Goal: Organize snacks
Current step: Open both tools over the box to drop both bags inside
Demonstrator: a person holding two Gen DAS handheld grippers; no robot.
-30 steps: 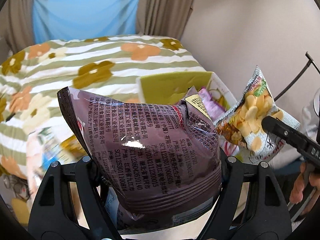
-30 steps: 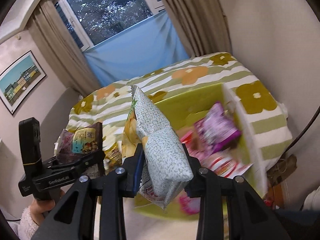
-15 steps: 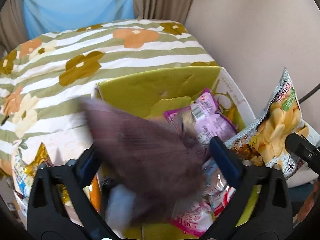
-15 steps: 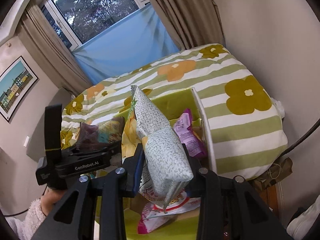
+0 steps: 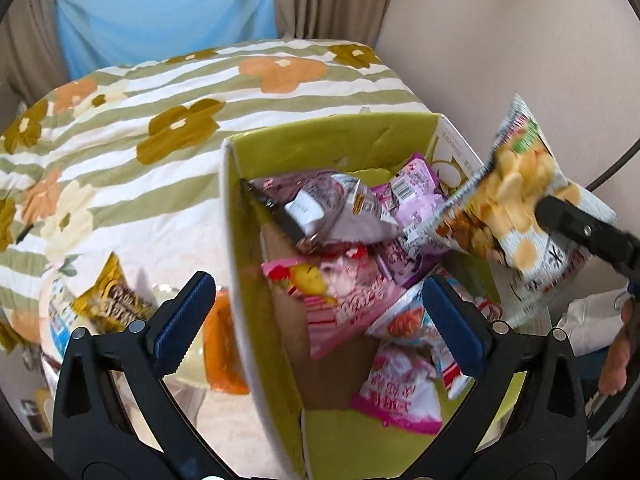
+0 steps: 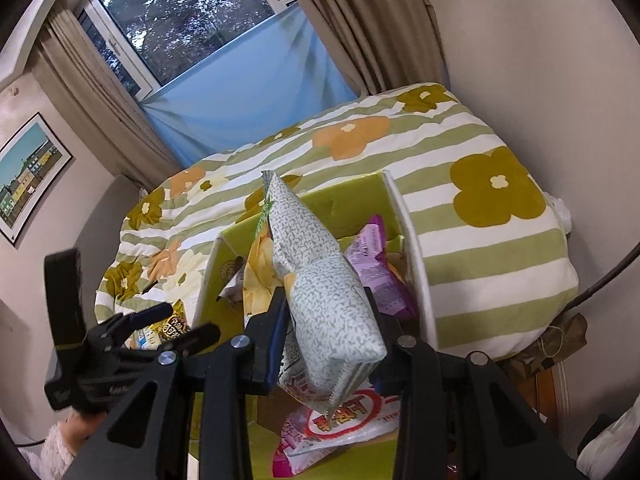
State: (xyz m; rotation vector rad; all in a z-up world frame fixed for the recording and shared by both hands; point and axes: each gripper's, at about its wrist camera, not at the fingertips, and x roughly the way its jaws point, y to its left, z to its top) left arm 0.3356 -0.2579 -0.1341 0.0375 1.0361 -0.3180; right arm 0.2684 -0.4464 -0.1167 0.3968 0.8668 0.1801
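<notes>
Chip bag [image 6: 320,304] clamped in right tongs [image 6: 326,344], hanging above green box [image 5: 236,216] on floral-quilted bed [image 5: 120,128]. Dark purple snack bag [image 5: 320,208] lying atop pink packets [image 5: 348,296] inside box. Left tongs [image 5: 316,312] spread wide, empty, over box's near wall.

A green box [image 5: 236,208] with white outer walls stands open on the bed. Inside lie pink and purple snack bags [image 5: 344,296] in a loose heap, with a dark maroon bag [image 5: 320,208] on top. A pale chip bag [image 6: 324,304] is upright above the box. A yellow packet [image 5: 108,300] lies outside it.
</notes>
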